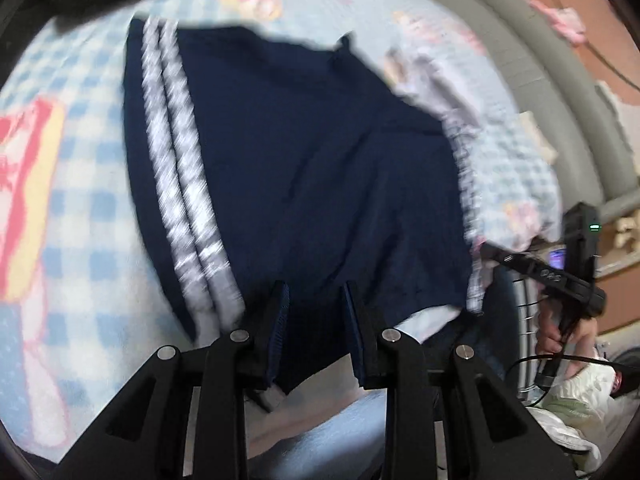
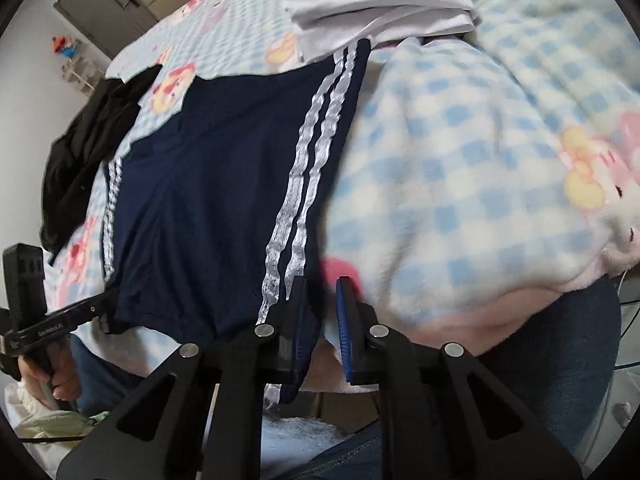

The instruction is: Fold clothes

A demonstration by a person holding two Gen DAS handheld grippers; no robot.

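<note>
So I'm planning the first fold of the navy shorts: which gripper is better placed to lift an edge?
Probably the left gripper: the navy shorts hem lies between its open fingers. The right gripper straddles only the striped edge.

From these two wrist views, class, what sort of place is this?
Most likely a bedroom: navy shorts lie spread on a blue-checked cartoon blanket covering what looks like a bed, with folded white clothes stacked behind and a grey door in the corner.
</note>
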